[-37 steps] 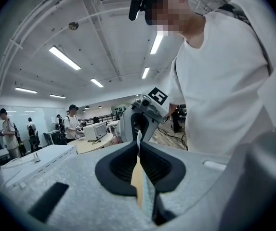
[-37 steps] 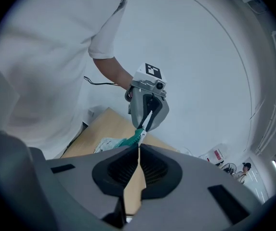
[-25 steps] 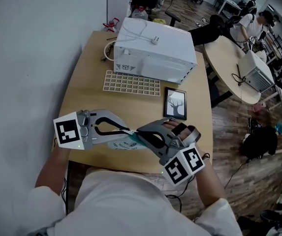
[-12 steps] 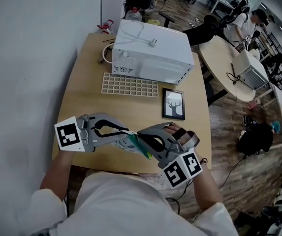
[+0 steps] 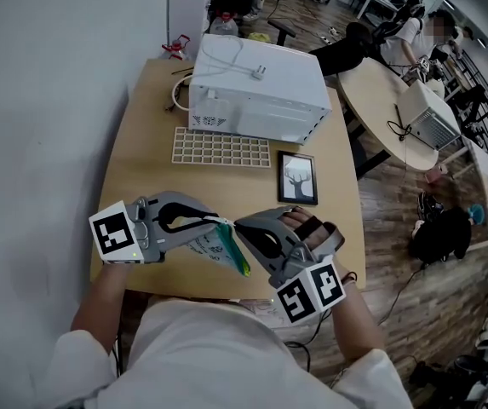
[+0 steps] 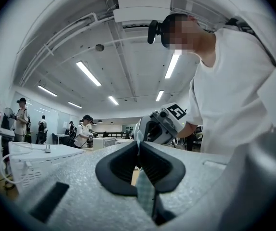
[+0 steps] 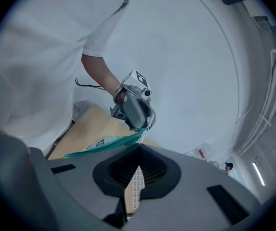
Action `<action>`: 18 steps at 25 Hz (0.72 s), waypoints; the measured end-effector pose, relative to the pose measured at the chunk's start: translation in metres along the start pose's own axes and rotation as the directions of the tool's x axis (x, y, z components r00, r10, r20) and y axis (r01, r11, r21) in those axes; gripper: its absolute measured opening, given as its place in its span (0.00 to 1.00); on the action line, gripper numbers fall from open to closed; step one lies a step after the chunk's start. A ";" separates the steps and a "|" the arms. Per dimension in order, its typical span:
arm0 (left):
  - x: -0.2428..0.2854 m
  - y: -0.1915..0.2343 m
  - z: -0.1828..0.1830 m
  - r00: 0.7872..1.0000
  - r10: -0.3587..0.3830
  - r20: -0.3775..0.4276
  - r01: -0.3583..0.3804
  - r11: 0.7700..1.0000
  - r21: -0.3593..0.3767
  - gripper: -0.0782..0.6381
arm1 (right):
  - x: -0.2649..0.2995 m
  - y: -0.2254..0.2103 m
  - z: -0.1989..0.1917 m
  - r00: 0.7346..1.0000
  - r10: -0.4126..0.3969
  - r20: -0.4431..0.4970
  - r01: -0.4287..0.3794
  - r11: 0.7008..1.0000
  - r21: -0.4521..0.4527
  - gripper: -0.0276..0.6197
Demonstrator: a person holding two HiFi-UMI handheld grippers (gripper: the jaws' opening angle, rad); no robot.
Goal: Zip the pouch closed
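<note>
My left gripper [image 5: 223, 222] is clamped on the edge of the pouch [image 5: 211, 247], holding it above the table [image 5: 146, 164]. My right gripper [image 5: 239, 227] has its jaws together at the green zipper [image 5: 238, 260], but the pull is too small to see. I should hold the fabric taut and draw straight along the teeth.
</note>
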State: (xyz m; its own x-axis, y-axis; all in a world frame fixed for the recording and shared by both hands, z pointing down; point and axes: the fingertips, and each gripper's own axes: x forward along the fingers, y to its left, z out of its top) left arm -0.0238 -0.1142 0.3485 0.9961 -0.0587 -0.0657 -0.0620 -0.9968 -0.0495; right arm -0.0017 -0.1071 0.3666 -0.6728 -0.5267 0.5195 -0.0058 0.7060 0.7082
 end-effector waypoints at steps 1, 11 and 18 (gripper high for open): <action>0.000 0.001 0.001 1.000 0.004 0.006 -0.003 1.000 -0.005 0.14 | 0.000 -0.001 -0.001 1.000 -0.006 -0.008 0.006 1.000 -0.012 0.05; 0.001 0.023 -0.003 0.993 0.111 0.030 -0.107 0.989 -0.100 0.14 | 0.001 0.006 -0.015 0.995 -0.021 -0.097 0.010 0.994 -0.110 0.04; 0.009 0.020 0.005 0.996 0.085 -0.028 -0.086 0.996 -0.029 0.14 | -0.005 -0.006 -0.027 0.993 -0.077 -0.092 0.078 0.997 0.002 0.05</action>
State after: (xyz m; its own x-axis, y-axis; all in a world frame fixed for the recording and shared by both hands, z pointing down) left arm -0.0165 -0.1349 0.3424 0.9886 -0.1449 -0.0414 -0.1456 -0.9892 -0.0150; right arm 0.0211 -0.1213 0.3727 -0.5995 -0.6208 0.5051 -0.0597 0.6641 0.7453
